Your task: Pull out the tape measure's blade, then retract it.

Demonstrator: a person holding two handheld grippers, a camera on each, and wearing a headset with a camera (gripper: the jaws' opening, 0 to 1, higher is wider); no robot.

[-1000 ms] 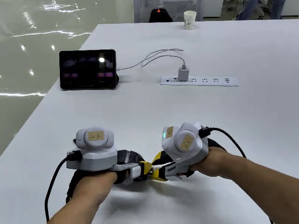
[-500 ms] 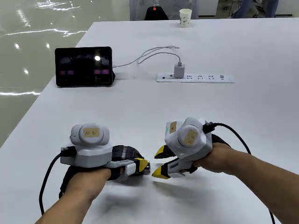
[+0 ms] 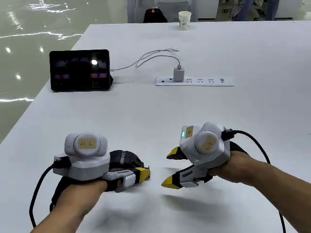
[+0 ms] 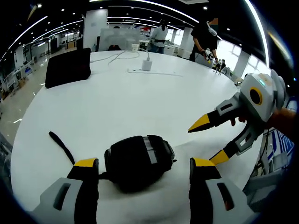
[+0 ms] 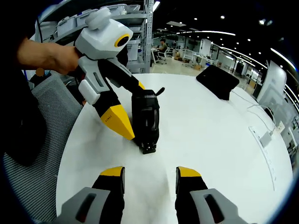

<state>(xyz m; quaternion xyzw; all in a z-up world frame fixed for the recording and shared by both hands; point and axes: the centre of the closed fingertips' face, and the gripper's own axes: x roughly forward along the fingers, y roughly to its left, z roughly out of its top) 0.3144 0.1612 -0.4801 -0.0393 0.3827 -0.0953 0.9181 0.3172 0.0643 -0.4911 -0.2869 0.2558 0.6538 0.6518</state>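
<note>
**Tape measure lying btwn left claw's jaws, both claws released**

White tabletop (image 3: 243, 111) runs from the near edge to the far end of the head view, w/ shiny floor off to its left.

Black tablet (image 3: 79, 70) stands far left on it, screen dim w/ a few glowing spots.

Left claw (image 4: 144, 164) is held in a hand at near left, low over the tabletop and pointing right. Jaws are spread, one on either side of the tape measure. In the left gripper view there's a visible gap btwn the case and the right-hand jaw; the other jaw is just beside the case, contact can't be told. So released, not squeezing.

Right claw (image 5: 150, 172) is near right, pointing left at the other one. Yellow tips are apart w/ nothing btwn them but bare tabletop. It's apart from the tape measure.

White power strip (image 3: 204, 81) lies far centre, well apart from both claws.

Tape measure (image 5: 145, 119): black case w/ a grey band, resting on the tabletop at near left, btwn the left claw's jaws. Its black strap (image 4: 60, 145) trails off on the tabletop beside it.

Paper cup (image 3: 184, 20) is upright at the far edge.

White charger (image 3: 178, 74) is plugged into the strip's left end, and a thin cable (image 3: 146, 60) loops from it over to the tablet.
</note>
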